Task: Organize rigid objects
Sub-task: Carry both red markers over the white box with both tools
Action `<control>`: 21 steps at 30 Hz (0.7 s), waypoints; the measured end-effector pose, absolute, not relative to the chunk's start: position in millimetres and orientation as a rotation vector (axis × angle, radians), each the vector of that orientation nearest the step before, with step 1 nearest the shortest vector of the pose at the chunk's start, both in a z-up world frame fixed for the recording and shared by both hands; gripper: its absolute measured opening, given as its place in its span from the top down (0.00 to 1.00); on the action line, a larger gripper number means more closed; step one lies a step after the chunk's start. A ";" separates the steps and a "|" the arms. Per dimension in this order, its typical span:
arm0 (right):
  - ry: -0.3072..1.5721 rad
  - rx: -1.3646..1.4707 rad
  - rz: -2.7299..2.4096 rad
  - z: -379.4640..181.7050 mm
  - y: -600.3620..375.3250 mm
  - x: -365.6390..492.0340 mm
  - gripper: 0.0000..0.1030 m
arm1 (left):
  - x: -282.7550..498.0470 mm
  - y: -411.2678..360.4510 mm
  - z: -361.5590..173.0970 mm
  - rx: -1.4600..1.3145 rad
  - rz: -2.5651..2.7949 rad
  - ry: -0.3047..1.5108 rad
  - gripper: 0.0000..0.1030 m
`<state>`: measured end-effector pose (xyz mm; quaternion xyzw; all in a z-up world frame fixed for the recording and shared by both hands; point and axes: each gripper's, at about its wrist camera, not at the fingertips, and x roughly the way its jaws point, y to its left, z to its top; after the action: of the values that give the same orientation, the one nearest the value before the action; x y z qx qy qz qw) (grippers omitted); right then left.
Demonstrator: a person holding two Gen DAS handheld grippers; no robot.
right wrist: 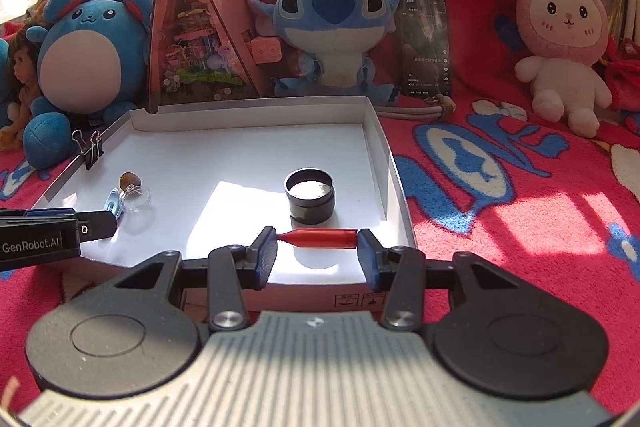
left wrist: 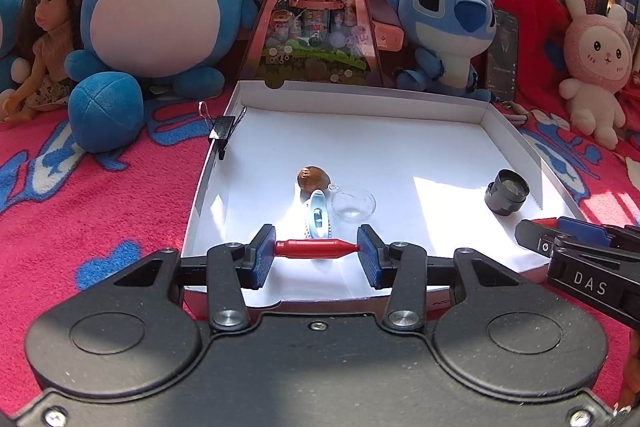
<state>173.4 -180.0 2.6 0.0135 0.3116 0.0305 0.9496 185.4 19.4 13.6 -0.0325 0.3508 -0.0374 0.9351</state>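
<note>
In the left wrist view my left gripper [left wrist: 316, 249] is shut end to end on a red bullet-shaped piece [left wrist: 310, 249], held just above the near part of the white box [left wrist: 400, 143]. My right gripper [right wrist: 318, 241] is shut the same way on a second red bullet-shaped piece [right wrist: 322, 239] over the box's near right corner [right wrist: 400, 215]. Inside the box lie a walnut [left wrist: 313, 178], a blue-and-white correction tape [left wrist: 319, 217], a clear glass ball [left wrist: 354, 205] and a black cylinder [left wrist: 505, 197]. The right gripper [left wrist: 556, 227] shows at the edge of the left view.
A black binder clip [left wrist: 221, 131] grips the box's left wall. Plush toys, a doll [left wrist: 44, 39], a triangular display case [left wrist: 320, 7] and a phone [right wrist: 426, 45] stand behind the box. A red patterned blanket [right wrist: 520, 207] covers the surface on every side.
</note>
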 end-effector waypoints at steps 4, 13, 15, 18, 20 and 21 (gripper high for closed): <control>0.649 0.024 0.059 1.4 -177.8 178.3 0.52 | 189.0 17.9 10.4 -0.061 -0.073 0.728 0.59; 0.675 -0.002 0.059 0.4 -174.5 184.5 0.52 | 192.5 12.5 7.3 -0.033 -0.074 0.741 0.59; 0.685 0.000 0.063 1.3 -174.3 185.8 0.52 | 193.1 10.1 7.1 -0.016 -0.073 0.744 0.59; 0.709 -0.011 0.073 2.5 -172.9 188.8 0.52 | 195.1 5.6 7.7 0.021 -0.073 0.760 0.58; 0.729 -0.014 0.079 3.4 -172.4 192.1 0.52 | 196.8 3.8 8.2 0.035 -0.073 0.772 0.58; 0.740 -0.013 0.080 3.6 -172.3 193.8 0.52 | 197.8 3.3 8.7 0.037 -0.072 0.778 0.58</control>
<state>193.8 -172.3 3.6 -0.0062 0.3617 0.0392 0.9314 197.8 3.3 8.7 0.0182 0.3793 -0.0351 0.9244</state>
